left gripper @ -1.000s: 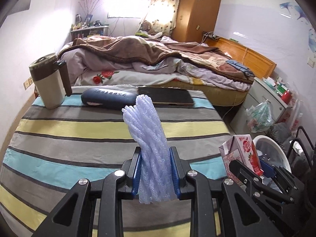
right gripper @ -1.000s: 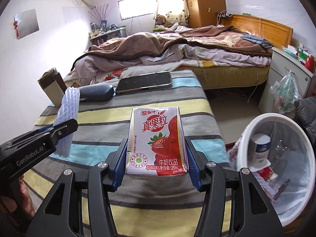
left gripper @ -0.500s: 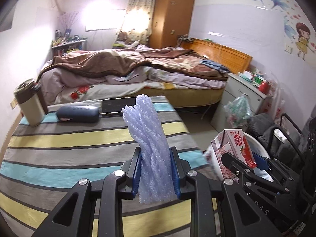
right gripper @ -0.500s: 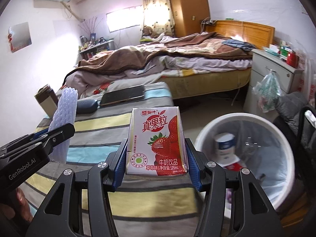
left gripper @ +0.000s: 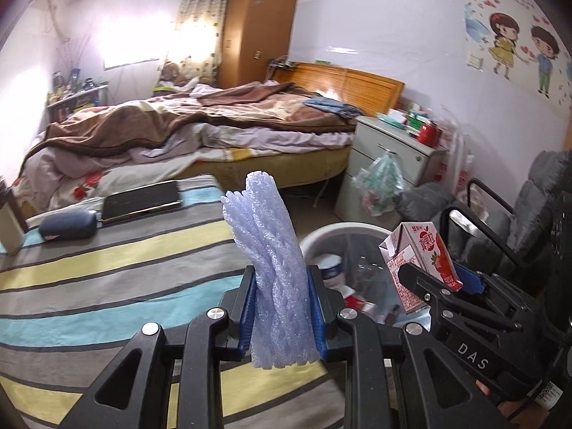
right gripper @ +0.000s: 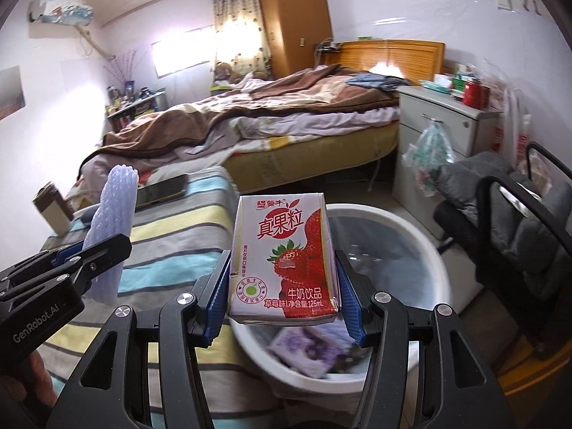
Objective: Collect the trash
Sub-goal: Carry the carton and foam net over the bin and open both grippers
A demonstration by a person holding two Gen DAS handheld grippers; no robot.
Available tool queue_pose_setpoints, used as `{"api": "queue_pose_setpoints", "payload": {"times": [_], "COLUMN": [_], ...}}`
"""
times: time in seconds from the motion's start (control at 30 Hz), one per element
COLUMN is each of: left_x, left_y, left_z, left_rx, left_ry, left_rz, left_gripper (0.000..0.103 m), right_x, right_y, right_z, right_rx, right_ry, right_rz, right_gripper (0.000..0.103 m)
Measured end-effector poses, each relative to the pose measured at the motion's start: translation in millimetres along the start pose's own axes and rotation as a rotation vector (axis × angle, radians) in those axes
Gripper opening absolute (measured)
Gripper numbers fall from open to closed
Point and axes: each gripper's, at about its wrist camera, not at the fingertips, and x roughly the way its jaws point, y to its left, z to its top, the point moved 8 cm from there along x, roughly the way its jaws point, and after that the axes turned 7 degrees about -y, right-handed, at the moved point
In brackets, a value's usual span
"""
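**Two pieces of trash being carried to the bin**

The strawberry milk carton (right gripper: 284, 257) is being clamped upright by the right gripper (right gripper: 284, 295) above the white bin (right gripper: 434, 250). The foam net sleeve (left gripper: 275, 271) is being pinched by the left gripper (left gripper: 282, 312) at the striped table (left gripper: 107, 268) edge. Each should be centred over the opening before release. A white cup (left gripper: 330, 271) and wrappers are lying in the bin.

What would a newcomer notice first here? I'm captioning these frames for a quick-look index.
The strawberry milk carton fills the centre, clamped in the right gripper above the white trash bin. To its left, the left gripper holds a bluish foam net sleeve upright at the striped table's edge.
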Motion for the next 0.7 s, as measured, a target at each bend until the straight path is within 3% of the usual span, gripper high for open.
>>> {"api": "queue_pose_setpoints", "payload": {"times": [0.3, 0.57, 0.63, 0.7], "left_x": [40, 74, 76, 79], "left_y": [-50, -69, -69, -68], "left_z": [-17, -37, -40, -42], "left_rx": [0.023, 0.035, 0.033, 0.038], "left_ry": [0.080, 0.157, 0.167, 0.176], "left_rz": [-0.104, -0.122, -0.127, -0.112], "left_gripper": [0.027, 0.028, 0.029, 0.037], "right_x": [7, 24, 26, 28], "right_y": [-46, -68, -70, -70], "right_z": [-8, -26, -27, -31], "right_rx": [0.033, 0.022, 0.013, -0.002], "right_ry": [0.035, 0.114, 0.124, 0.147], "right_rz": [-0.072, -0.089, -0.079, -0.076], "right_gripper": [0.056, 0.056, 0.056, 0.056]}}
